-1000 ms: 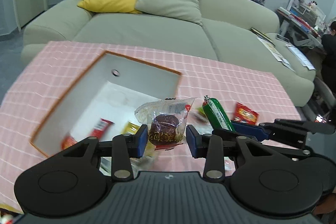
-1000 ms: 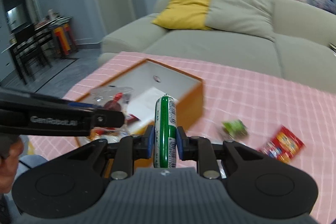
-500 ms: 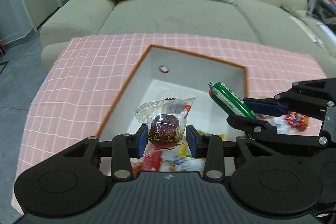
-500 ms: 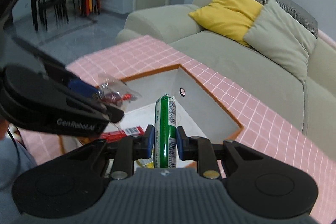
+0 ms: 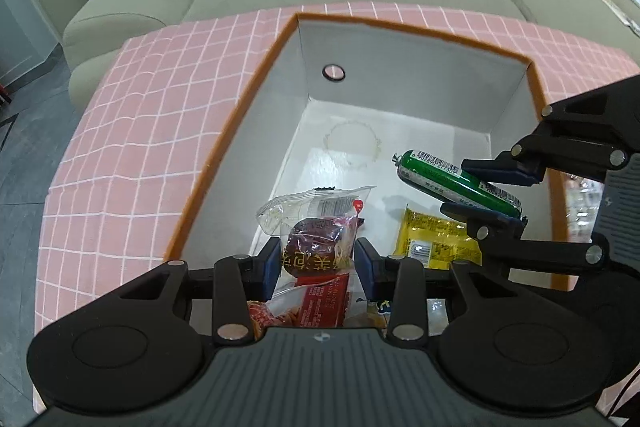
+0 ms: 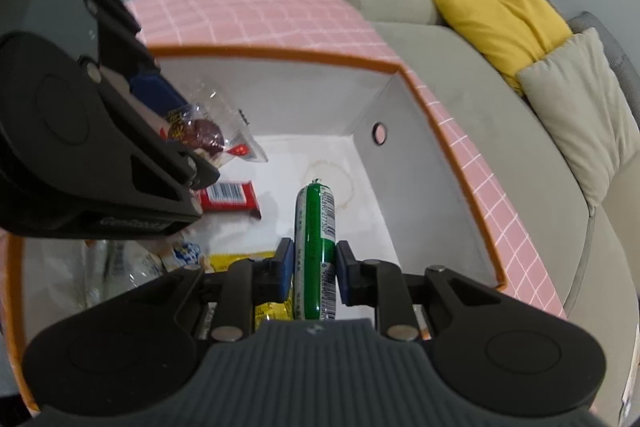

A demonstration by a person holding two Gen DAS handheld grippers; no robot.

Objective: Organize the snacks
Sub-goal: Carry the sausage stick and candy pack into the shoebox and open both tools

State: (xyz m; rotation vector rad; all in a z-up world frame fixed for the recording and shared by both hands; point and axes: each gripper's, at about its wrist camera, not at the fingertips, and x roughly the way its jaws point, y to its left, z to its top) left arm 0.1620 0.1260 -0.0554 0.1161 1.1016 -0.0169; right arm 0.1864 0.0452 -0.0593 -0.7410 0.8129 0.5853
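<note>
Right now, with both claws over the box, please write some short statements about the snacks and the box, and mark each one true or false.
1. The right claw grips a green sausage stick. True.
2. The left claw is empty. False: it is shut on a clear packet with a dark red snack.
3. The orange-rimmed box has a round hole in one wall. True.
4. The box holds nothing yet. False: a yellow packet and a red packet already lie on its floor.
5. The box stands on a blue striped cloth. False: the cloth is a pink checked tablecloth.
</note>
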